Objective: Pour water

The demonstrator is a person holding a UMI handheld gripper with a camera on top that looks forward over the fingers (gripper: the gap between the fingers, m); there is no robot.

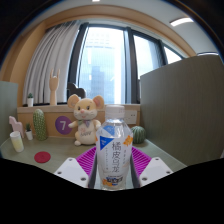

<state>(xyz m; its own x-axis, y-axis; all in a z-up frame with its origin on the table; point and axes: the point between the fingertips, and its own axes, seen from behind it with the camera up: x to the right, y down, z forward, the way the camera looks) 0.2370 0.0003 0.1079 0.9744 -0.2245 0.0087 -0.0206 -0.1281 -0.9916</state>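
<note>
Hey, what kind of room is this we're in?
Probably an office or study desk by a big window with curtains. A plush mouse and small cactus sit on the desk. The gripper holds a bottle between its fingers.

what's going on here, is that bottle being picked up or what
A hand-held gripper has a clear water bottle with a blue and white label between its two fingers, the purple pads close against its sides. The bottle is upright, and nothing is being poured yet. Beyond it, a plush mouse sits on the table before the window.
</note>
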